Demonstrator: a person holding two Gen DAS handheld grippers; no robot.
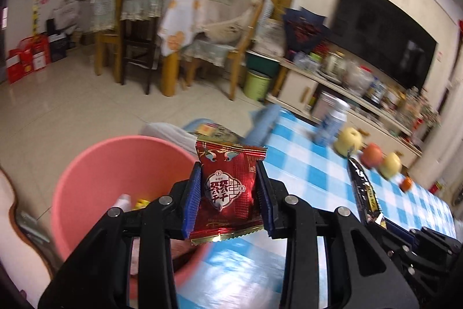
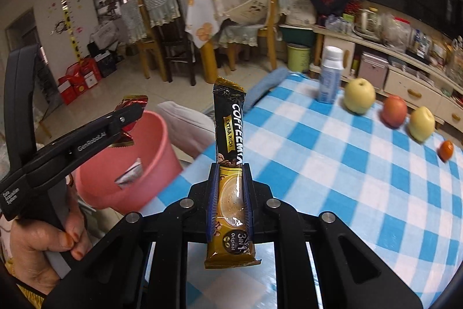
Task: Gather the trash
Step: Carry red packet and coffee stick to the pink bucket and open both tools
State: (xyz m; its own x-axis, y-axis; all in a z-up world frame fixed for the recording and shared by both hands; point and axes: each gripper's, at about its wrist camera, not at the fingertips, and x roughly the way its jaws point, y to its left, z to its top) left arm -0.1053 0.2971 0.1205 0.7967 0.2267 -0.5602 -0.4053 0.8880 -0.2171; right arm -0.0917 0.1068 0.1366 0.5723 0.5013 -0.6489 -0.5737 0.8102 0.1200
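While your left gripper [image 1: 228, 193] clenches the red snack wrapper [image 1: 227, 193] over the pink bin [image 1: 95, 164], your right gripper [image 2: 230, 193] has its fingers [image 2: 212, 193] clamped on the coffee stick packet [image 2: 230, 164] above the checkered tabletop [image 2: 332, 164], the bin at its 10 o'clock.

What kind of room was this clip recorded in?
Most likely a home living and dining room: a dining table with wooden chairs, a television above a cluttered cabinet, and a checked tablecloth with fruit.
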